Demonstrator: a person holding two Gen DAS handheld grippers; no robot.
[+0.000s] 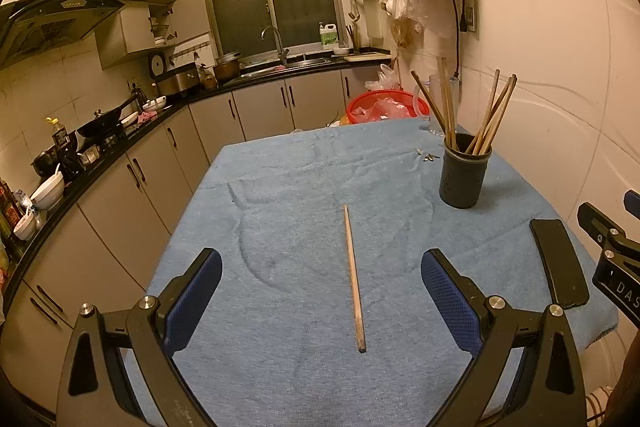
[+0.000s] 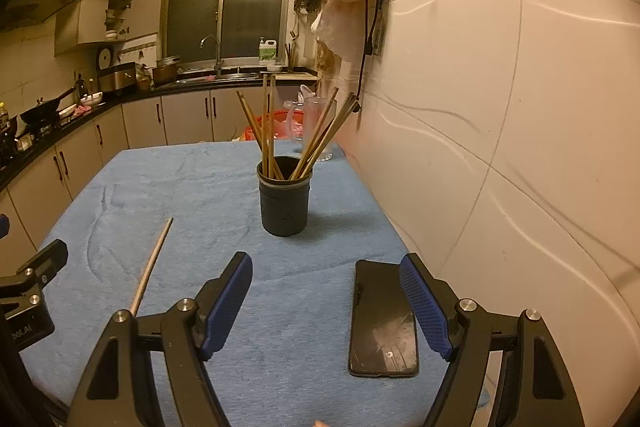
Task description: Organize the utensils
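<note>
Right now a single wooden chopstick lies flat on the blue cloth that covers the table, in line with the gap of the left gripper, whose jaws stand wide apart with nothing between them. Further back and to the right, a dark cylindrical holder stands upright with several chopsticks leaning inside it. The right gripper hovers over the cloth with its jaws apart and empty, pointing toward the holder. A black phone lies flat just inside its right finger, near the white wall
</note>
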